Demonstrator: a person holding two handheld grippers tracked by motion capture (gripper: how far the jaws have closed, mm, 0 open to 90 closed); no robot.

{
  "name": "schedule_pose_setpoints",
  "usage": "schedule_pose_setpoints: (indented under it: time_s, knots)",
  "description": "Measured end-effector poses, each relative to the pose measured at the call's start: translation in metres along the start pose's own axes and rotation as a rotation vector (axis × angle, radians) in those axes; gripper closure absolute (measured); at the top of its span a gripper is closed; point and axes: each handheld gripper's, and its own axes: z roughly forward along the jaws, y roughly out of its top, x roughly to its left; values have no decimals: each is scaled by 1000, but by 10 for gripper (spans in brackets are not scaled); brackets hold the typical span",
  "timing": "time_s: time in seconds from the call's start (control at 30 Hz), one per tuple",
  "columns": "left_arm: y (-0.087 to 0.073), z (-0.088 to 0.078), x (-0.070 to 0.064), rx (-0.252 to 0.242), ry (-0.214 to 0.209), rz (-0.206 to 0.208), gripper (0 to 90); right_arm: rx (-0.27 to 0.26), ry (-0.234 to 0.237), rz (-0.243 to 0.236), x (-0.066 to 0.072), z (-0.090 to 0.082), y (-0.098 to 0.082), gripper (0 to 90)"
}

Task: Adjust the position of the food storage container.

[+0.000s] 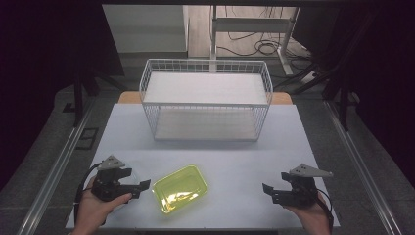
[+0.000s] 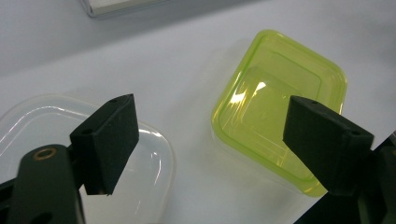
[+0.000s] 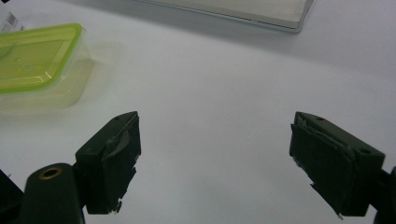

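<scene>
Two grippers, one yellow-green container, one clear lid, one wire basket; listed from the left.

Left gripper [image 1: 143,186]: held low over the near left of the table [image 1: 244,166], jaws spread wide with nothing between them, aimed toward the container. In the left gripper view its jaws frame the container's near corner.

Clear lid [image 2: 154,158]: transparent, rounded, flat on the table under and just beside the left gripper; faint against the white surface, so its edge is easy to misjudge.

Yellow-green container [image 1: 180,188]: translucent, rectangular with rounded corners, standing on the table near the front edge, just right of the left gripper and set at an angle to the table's edge. Whether it carries a lid of its own I cannot tell for sure.

Wire basket [image 1: 205,68]: white, two-tiered, at the far middle of the table, well apart from the container.

Right gripper [image 1: 266,192]: low over the near right, jaws likewise wide apart and empty, well apart from the container.

Handling note, as judgement: the left gripper looks nearest to a first grasp. Best to square the jaws to one wall or the rim, come in level, and close gently, since thin plastic flexes and may skid on the smooth table. The right gripper could steady the far side.
</scene>
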Motion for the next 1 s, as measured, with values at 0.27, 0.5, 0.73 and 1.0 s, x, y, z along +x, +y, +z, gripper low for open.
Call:
schedule_pose_setpoints:
  time_s: [0.27, 0.5, 0.73, 1.0]
  knots:
    - [-2, -1, -2, 43, 12, 8, 238, 13, 6, -12, -1, 4, -3, 167]
    - [-9, 2, -5, 105, 28, 4, 395, 31, 8, -23, 1, 7, -4, 166]
    - [-17, 10, -10, 168, 27, 21, 544, 49, 3, -30, 1, 10, -6, 166]
    - [-25, 23, -15, 261, -43, 43, 805, 57, 2, -37, 2, 11, -7, 166]
